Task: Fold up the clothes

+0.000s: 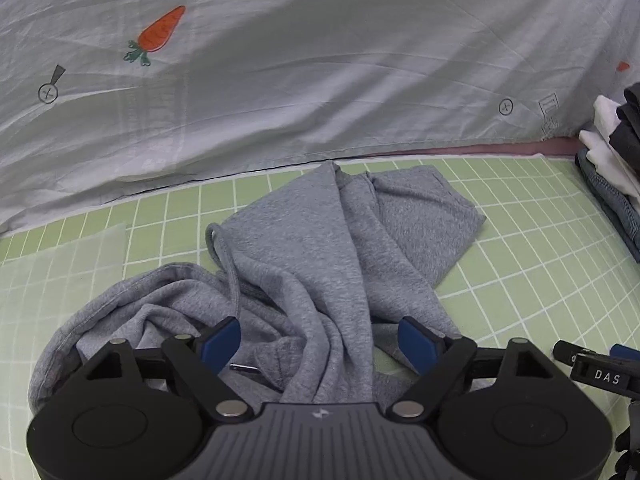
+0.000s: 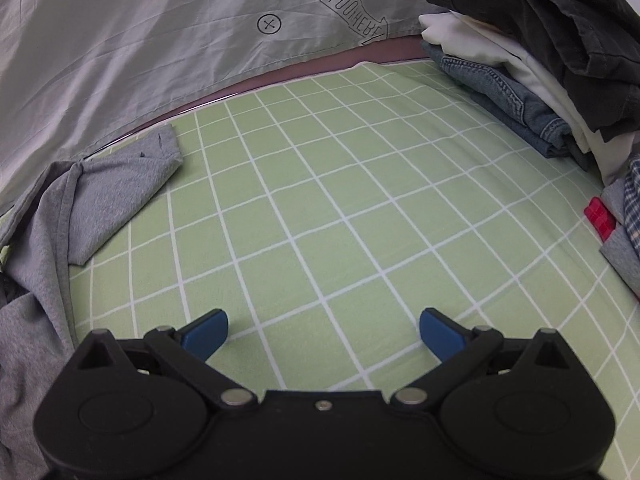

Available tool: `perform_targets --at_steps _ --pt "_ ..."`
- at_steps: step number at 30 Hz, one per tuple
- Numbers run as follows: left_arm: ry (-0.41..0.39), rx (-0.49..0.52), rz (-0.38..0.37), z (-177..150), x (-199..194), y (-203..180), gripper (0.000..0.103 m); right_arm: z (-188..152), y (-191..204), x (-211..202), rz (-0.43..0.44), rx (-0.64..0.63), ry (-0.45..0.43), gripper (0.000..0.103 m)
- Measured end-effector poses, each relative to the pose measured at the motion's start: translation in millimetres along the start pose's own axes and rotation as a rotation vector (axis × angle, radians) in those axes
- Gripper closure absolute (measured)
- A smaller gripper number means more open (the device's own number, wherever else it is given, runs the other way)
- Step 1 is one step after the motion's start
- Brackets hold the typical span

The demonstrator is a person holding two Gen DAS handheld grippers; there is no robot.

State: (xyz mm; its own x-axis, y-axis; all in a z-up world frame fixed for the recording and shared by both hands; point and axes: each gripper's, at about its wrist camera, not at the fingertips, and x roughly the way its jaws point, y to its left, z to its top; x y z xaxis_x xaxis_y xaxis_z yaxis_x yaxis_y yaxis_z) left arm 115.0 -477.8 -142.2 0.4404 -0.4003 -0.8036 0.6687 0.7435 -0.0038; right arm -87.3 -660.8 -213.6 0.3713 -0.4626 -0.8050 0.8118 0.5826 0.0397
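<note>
Lying crumpled on the green grid-checked sheet (image 2: 328, 184), the grey fleece hooded sweatshirt (image 1: 320, 248) sits under the left gripper (image 1: 320, 344), spread wide over its bunched folds. The right gripper (image 2: 323, 334), equally wide and empty, hovers beside the sweatshirt over bare sheet, likely ready to grab an edge.

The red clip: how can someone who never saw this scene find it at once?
Start at the green checked sheet in the right wrist view and go to its right edge, below the clothes stack. The red clip lies there beside a plaid cloth. It is the only bright red, hard thing among fabrics.
</note>
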Motion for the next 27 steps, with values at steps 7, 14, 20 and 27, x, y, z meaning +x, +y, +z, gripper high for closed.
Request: perform_targets --at_steps 7,14,20,27 --pt "-0.072 0.053 0.078 -3.4 -13.1 3.9 0.086 -1.9 3.0 -7.5 0.030 0.013 0.004 0.000" --pt "-0.253 -0.215 0.288 -25.4 -116.9 89.8 0.086 -11.6 13.5 -34.9 0.077 -0.027 -0.018 0.000" --pt "-0.184 -0.493 0.536 -93.5 -156.2 182.1 0.086 -23.4 26.1 -52.5 0.116 -0.084 -0.006 0.000" --pt "0.077 -0.768 0.552 -170.5 -133.9 242.6 0.079 -27.8 45.6 -65.5 0.183 -0.151 0.016 0.000"
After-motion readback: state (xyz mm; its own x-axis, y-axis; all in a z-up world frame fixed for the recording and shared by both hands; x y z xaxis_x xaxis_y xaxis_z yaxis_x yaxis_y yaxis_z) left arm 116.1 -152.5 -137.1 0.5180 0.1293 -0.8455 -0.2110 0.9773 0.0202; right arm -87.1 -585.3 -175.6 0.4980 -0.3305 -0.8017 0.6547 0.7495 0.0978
